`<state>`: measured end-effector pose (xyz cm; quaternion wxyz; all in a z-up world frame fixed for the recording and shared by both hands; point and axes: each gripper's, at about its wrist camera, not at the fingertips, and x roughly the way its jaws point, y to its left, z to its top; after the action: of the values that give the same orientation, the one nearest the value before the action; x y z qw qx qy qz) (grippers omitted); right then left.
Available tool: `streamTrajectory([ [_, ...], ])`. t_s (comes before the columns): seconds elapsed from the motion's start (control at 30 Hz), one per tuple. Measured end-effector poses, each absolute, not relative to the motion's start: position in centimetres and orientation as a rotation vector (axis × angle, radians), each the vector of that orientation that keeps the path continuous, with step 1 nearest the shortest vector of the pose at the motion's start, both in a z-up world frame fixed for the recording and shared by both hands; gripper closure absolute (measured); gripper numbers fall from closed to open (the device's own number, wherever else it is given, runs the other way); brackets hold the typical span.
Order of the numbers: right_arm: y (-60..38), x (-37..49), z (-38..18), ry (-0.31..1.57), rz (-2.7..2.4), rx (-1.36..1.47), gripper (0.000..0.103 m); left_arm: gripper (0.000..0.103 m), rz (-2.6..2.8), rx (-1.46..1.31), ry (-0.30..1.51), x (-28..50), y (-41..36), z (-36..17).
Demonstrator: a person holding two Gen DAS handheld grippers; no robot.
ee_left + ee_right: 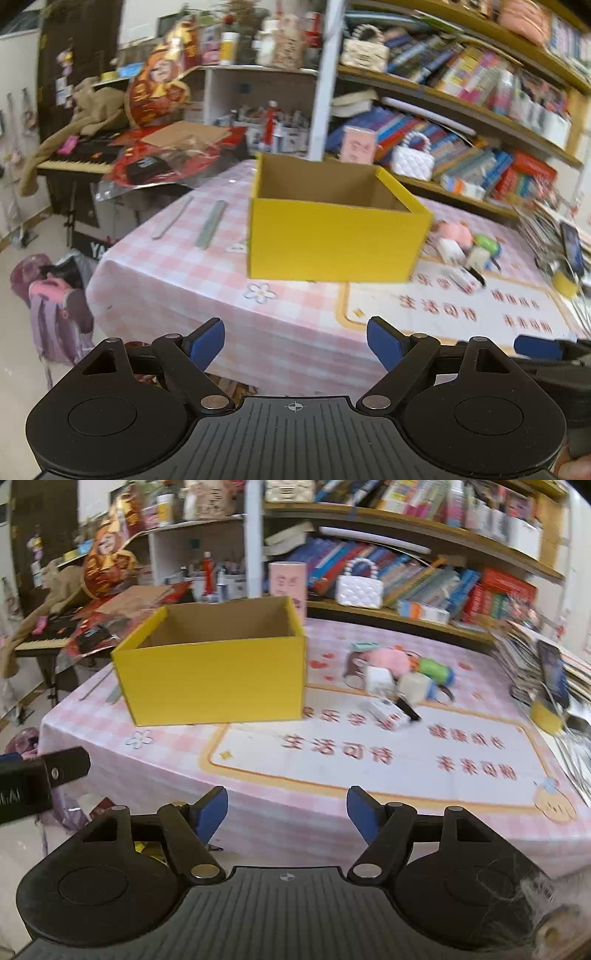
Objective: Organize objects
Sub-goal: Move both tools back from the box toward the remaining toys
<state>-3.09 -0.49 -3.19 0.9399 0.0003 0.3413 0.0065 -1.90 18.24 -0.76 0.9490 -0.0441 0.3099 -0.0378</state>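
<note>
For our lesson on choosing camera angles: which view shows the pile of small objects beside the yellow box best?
The right wrist view. There the pile of small objects lies in the open, right of the yellow box, with items told apart. In the left wrist view the pile is blurrier, nearer the frame's edge and partly behind the box's corner.

A pink checked tablecloth (258, 775) covers the table. Behind its far edge, wooden shelves (406, 535) hold rows of books (424, 579) and a white quilted handbag (359, 590). Beyond the far-left corner stands a cluttered keyboard piano (77, 162). A phone (552, 674) stands propped at the right edge.
</note>
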Motion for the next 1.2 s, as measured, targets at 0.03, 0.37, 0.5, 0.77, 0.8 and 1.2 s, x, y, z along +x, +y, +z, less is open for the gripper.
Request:
streamTrajectory([
  [0.03, -0.8, -3.4, -3.2, 0.698, -0.002, 0.009, 0.033, 0.015, -0.094, -0.074, 0.632, -1.9, 17.8, -0.7],
  [0.37, -4.1, -4.9, -3.6, 0.707, -0.13, 0.03, 0.03, 0.011, -0.227, -0.001, 0.617, -1.5, 13.3, -0.7],
  [0.5, -6.2, -5.1, -3.8, 0.715, -0.198, 0.053, 0.029, 0.011, -0.274, 0.015, 0.628, -0.6, 11.3, -0.8],
  [0.77, -10.9, -4.6, -4.0, 0.732, -0.312, 0.094, 0.027, 0.011, -0.368, 0.049, 0.667, 1.4, 6.5, -1.3],
  [0.8, -11.5, -4.5, -4.1, 0.733, -0.323, 0.098, 0.027, 0.01, -0.374, 0.056, 0.668, 1.6, 5.9, -1.3],
  [1.2, -17.7, -1.5, -5.0, 0.796, -0.367, 0.145, 0.026, 0.01, -0.385, 0.099, 0.705, 4.6, 0.3, -1.8],
])
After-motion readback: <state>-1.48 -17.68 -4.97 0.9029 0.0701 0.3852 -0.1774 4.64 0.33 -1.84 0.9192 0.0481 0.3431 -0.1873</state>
